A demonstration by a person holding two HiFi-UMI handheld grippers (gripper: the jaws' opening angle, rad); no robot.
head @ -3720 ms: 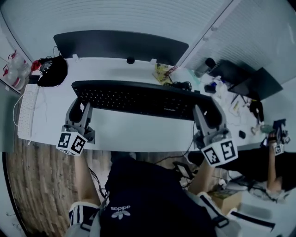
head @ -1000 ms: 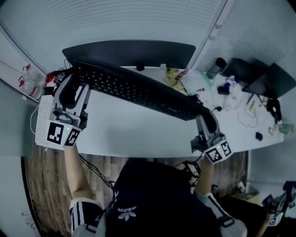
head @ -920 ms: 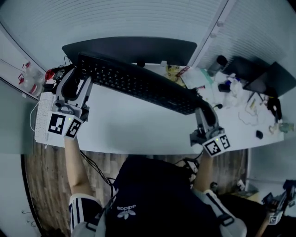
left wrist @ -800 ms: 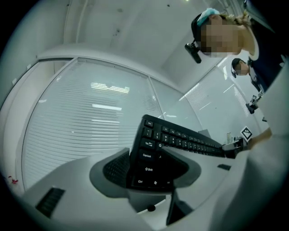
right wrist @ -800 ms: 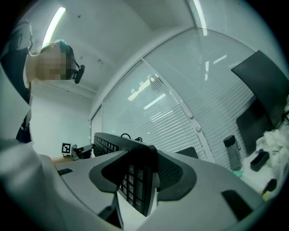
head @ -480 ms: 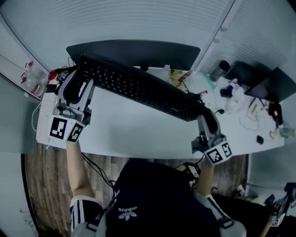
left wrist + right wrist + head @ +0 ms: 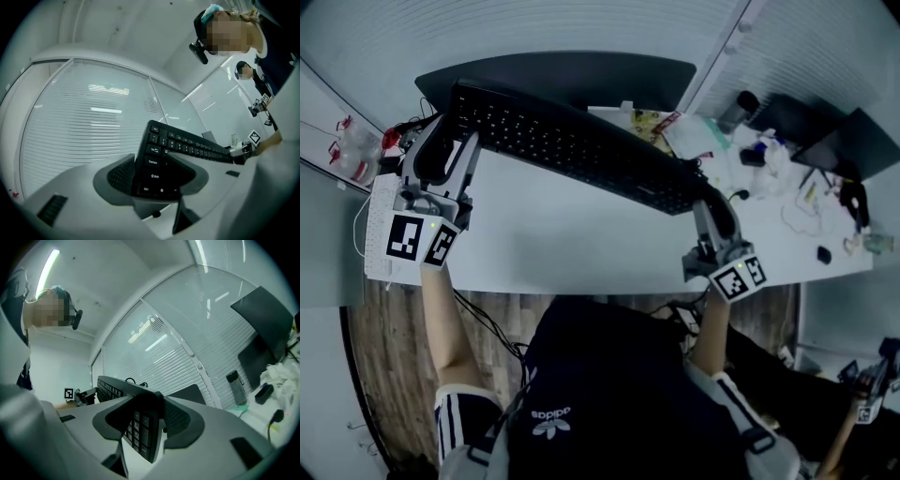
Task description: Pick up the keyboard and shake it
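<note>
Left gripper [image 7: 441, 150], upper left, is clenched on one end of the long black plastic keyboard [image 7: 572, 150], which hangs tilted over the white desk [image 7: 562, 248]. Right gripper [image 7: 713, 214] clamps the other end. Looks light and stiff, so end grips seem fine.

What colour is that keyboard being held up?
Black keyboard, clearest in the left gripper view.

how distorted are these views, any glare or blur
Head view: strong fisheye, the desk edge bows, corners dark. Left gripper view: light streaks glare on the blinds, keyboard sharp. Right gripper view: bright ceiling tube, dark round rim.
</note>
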